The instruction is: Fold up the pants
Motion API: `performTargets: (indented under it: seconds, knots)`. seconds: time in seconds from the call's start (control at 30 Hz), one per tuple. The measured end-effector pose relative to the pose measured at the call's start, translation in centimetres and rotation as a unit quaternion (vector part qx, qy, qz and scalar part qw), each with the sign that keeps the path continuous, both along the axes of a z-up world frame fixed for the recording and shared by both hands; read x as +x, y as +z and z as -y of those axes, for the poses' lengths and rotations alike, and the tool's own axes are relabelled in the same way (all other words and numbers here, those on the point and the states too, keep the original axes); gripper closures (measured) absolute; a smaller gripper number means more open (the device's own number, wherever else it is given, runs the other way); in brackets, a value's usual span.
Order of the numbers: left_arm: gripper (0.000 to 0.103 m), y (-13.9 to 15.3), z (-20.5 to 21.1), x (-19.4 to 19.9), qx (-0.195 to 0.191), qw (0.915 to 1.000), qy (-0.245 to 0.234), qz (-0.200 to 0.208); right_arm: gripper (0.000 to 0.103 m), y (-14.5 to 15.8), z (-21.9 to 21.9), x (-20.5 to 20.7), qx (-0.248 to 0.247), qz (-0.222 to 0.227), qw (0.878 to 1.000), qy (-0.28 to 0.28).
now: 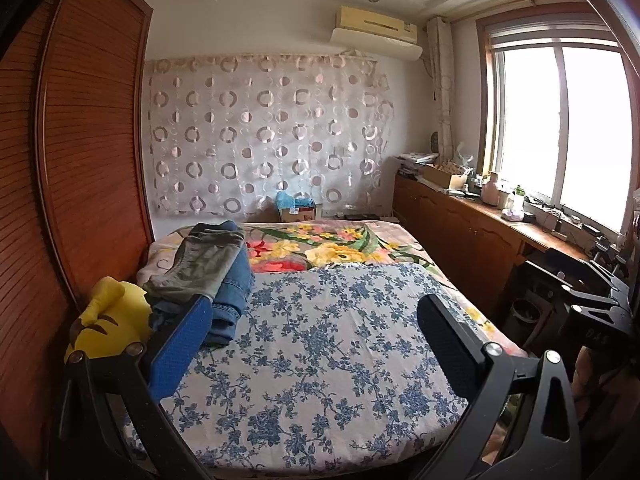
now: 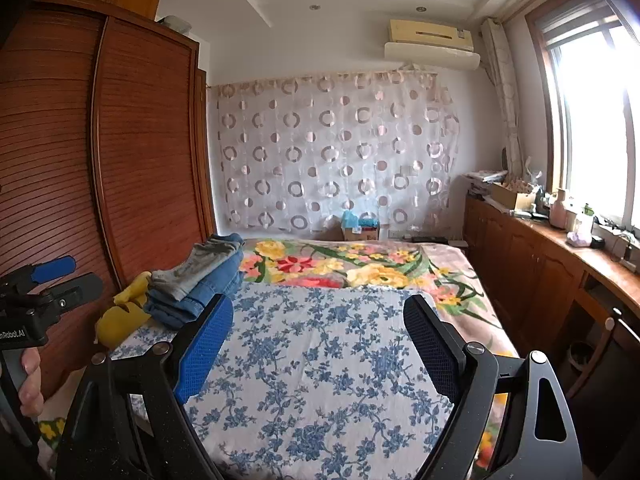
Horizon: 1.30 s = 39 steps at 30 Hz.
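Note:
A pile of pants lies along the bed's left side: grey-green pants (image 1: 200, 260) on top of blue jeans (image 1: 232, 296). The same pile shows in the right wrist view, grey pants (image 2: 192, 268) over jeans (image 2: 200, 296). My left gripper (image 1: 316, 320) is open and empty, held above the blue-flowered sheet (image 1: 320, 340) just right of the pile. My right gripper (image 2: 320, 320) is open and empty above the same sheet (image 2: 320, 360). The left gripper also shows at the left edge of the right wrist view (image 2: 60, 276), held in a hand.
A yellow plush toy (image 1: 108, 320) lies beside the pile at the bed's left edge. A wooden wardrobe (image 1: 80, 140) stands close on the left. A flowered blanket (image 1: 320, 248) covers the far half of the bed. A cluttered wooden cabinet (image 1: 480, 216) runs under the window.

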<state>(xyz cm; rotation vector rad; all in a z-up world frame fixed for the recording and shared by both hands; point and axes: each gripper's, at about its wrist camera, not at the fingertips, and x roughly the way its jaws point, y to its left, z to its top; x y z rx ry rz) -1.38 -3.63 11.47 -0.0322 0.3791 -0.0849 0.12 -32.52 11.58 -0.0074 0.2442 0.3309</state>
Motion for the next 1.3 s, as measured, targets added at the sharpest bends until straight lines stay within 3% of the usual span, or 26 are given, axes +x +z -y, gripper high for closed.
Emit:
performTargets:
  seconds: [1.3]
  knots:
    - [0.001, -1.0, -0.5, 0.1, 0.006, 0.9999, 0.013, -0.008, 0.015, -0.7, 0.0, 0.4, 0.003, -0.004, 1.000, 0.004]
